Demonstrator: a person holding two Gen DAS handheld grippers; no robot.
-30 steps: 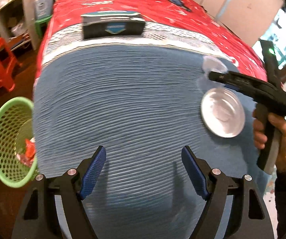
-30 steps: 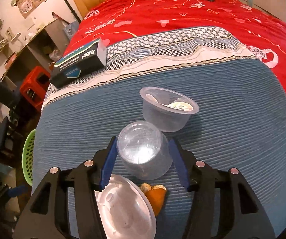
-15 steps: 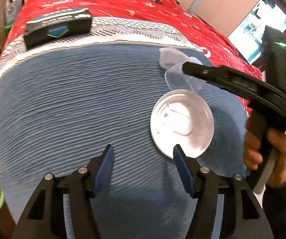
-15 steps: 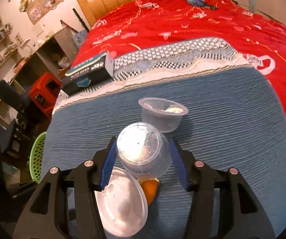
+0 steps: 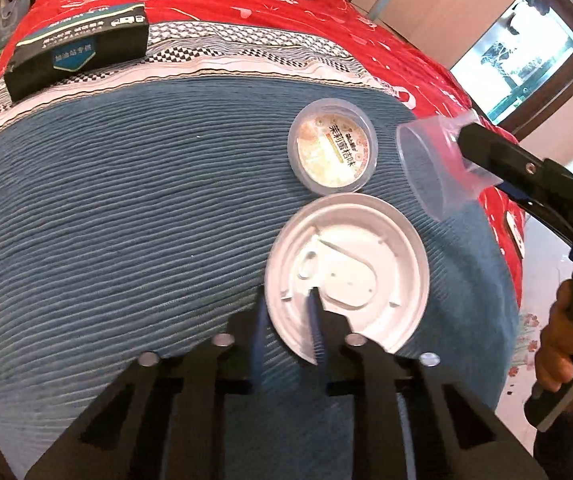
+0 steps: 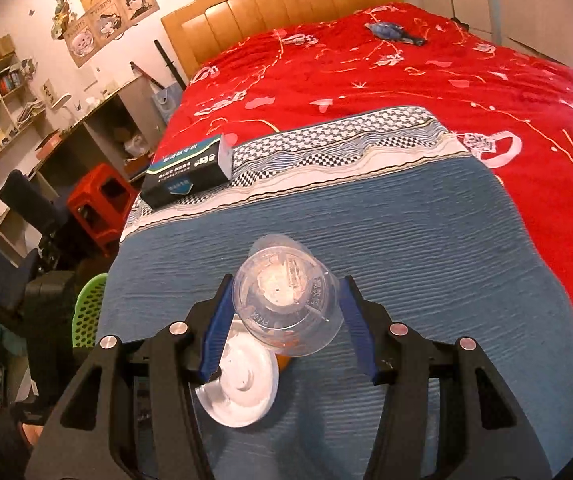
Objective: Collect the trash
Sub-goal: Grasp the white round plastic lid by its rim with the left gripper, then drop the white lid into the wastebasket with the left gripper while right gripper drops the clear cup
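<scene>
Left wrist: white lid (image 5: 350, 276) edge between closing jaws.

Your left wrist camera is looking steeply down, close over the blue blanket (image 5: 126, 208) at the bed's foot, while your right one is facing up the bed toward the headboard (image 6: 282, 4), both sharing the white lid (image 5: 346, 272) and dark box (image 6: 188, 172).

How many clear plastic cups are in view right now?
2. One clear plastic cup is clamped in the right gripper, lifted off the bed. The other, a labelled cup, sits upright on the blue blanket. Others may be hidden.
</scene>
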